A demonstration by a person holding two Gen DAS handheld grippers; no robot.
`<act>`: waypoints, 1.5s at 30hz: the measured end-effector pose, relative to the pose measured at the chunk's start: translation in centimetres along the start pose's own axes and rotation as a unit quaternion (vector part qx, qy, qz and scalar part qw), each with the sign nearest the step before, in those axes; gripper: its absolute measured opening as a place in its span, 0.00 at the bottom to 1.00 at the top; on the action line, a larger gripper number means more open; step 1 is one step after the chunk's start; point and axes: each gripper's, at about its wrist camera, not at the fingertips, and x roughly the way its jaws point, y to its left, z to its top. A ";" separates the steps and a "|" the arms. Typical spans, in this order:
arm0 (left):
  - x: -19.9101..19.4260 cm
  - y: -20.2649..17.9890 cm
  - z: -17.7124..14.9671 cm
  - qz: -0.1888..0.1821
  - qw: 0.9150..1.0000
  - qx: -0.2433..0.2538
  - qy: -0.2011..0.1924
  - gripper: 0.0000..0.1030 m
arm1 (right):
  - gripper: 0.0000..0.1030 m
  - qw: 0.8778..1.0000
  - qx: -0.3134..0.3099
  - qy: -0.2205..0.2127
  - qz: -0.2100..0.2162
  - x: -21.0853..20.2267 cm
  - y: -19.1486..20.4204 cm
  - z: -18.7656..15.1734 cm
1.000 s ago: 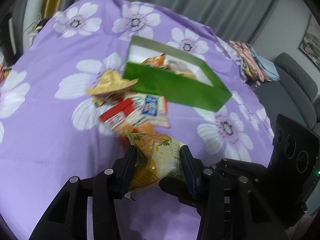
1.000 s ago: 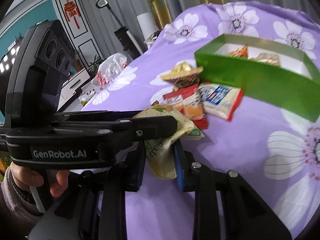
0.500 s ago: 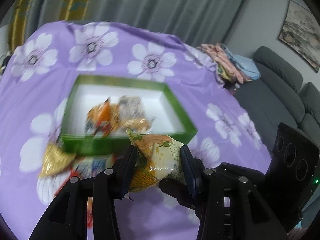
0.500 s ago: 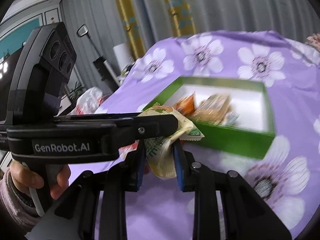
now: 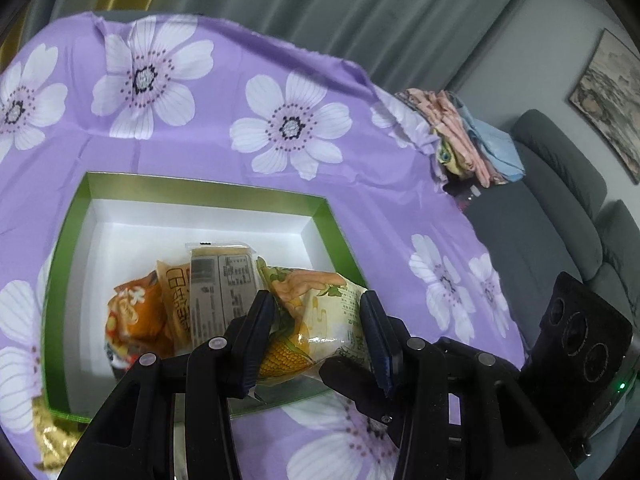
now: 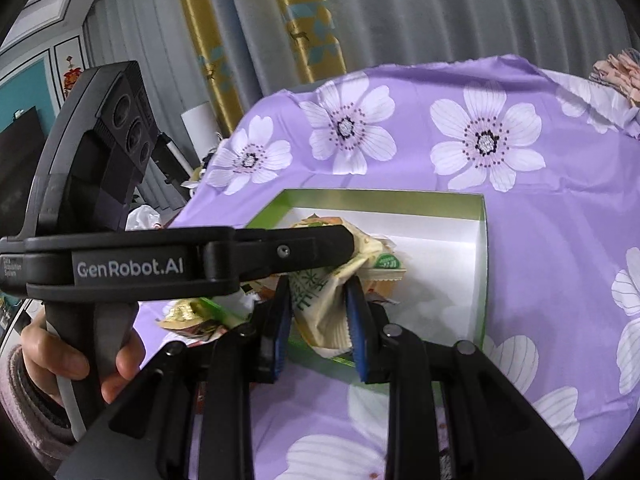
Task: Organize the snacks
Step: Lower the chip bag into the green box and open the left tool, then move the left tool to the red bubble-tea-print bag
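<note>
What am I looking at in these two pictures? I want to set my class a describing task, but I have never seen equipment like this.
There is no robot here: a person holds a two-finger gripper in each hand, and each gripper carries a wide-angle camera looking along its fingers. One picture comes from the left gripper, the other from the right gripper. Both are shut on the same corn snack packet, holding it over a green box with a white inside. The box sits on a purple flowered cloth and already contains an orange packet and a beige packet. A gold wrapper lies on the cloth outside the box. In the right view, the black bar marked GenRobot.AI is the left gripper seen from the side.
</note>
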 end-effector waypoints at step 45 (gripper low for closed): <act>-14.0 8.3 -8.3 0.144 0.977 -0.134 -0.083 0.94 | 0.80 0.998 0.067 -0.006 0.002 -6.6 -0.6 -5.6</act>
